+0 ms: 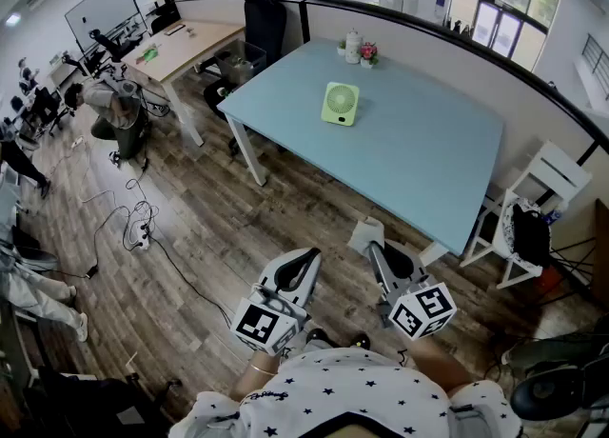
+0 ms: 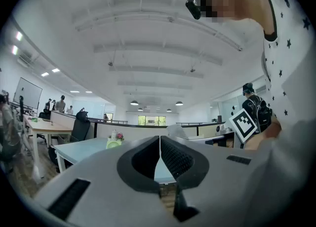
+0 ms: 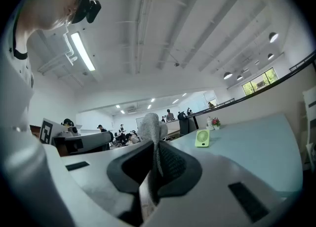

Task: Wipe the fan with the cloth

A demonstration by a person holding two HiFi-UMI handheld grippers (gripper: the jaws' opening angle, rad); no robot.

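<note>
The cloth [image 3: 150, 128] is pinched between the jaws of my right gripper [image 3: 157, 143], and its pale bunch sticks up past the tips. My left gripper [image 2: 159, 139] has its jaws pressed together with nothing between them. I hold both grippers low in front of me, above the wooden floor [image 1: 190, 227], short of the worktop's [image 1: 428, 169] near corner. The green fan [image 1: 340, 104] stands upright on that light blue worktop, well apart from both grippers. A flower pot [image 1: 368, 53] and a white bottle [image 1: 353, 45] sit near its far edge.
</note>
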